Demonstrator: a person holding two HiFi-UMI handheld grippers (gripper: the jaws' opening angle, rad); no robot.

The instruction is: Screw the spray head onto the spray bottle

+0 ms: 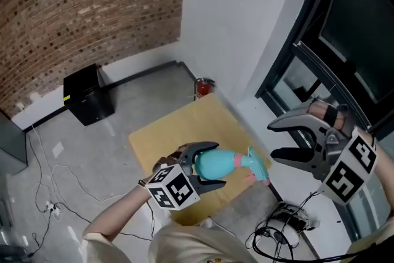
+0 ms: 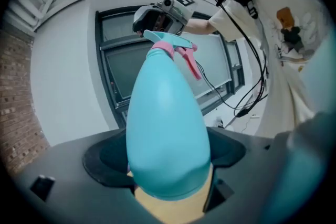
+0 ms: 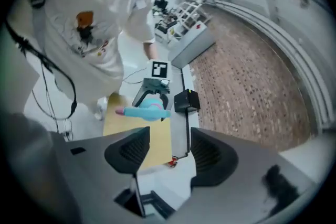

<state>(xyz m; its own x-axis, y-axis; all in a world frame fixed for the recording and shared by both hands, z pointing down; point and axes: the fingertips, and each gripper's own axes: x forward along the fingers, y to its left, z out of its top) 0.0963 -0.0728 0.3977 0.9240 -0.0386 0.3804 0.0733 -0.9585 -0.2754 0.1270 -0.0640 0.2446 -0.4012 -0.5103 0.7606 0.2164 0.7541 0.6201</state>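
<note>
Head view: the left gripper (image 1: 211, 164) is closed round the wide body of the turquoise spray bottle (image 1: 217, 162), one jaw on either side. The bottle lies roughly level over the 5 o'clock edge of the yellow table board (image 1: 175, 126). Its neck points toward 3 o'clock and carries the spray head (image 1: 255, 168), turquoise with a pink collar and trigger. How far the head is screwed down cannot be told. The right gripper (image 1: 274, 140) stands at 3 o'clock of the spray head, apart from it, jaws wide and empty. A black box (image 1: 89, 94) sits on the floor at 10 o'clock of the board. A small red object (image 1: 203, 87) stands at the board's 1 o'clock corner, and cables (image 1: 277, 232) lie at 5 o'clock.

Left gripper view: the bottle (image 2: 168, 128) fills the gap between the jaws, its head (image 2: 176, 49) at 12 o'clock.

Right gripper view: only the board (image 3: 131, 131) and floor show between the parted jaws; the bottle (image 3: 149, 112) lies beyond at 12 o'clock.
</note>
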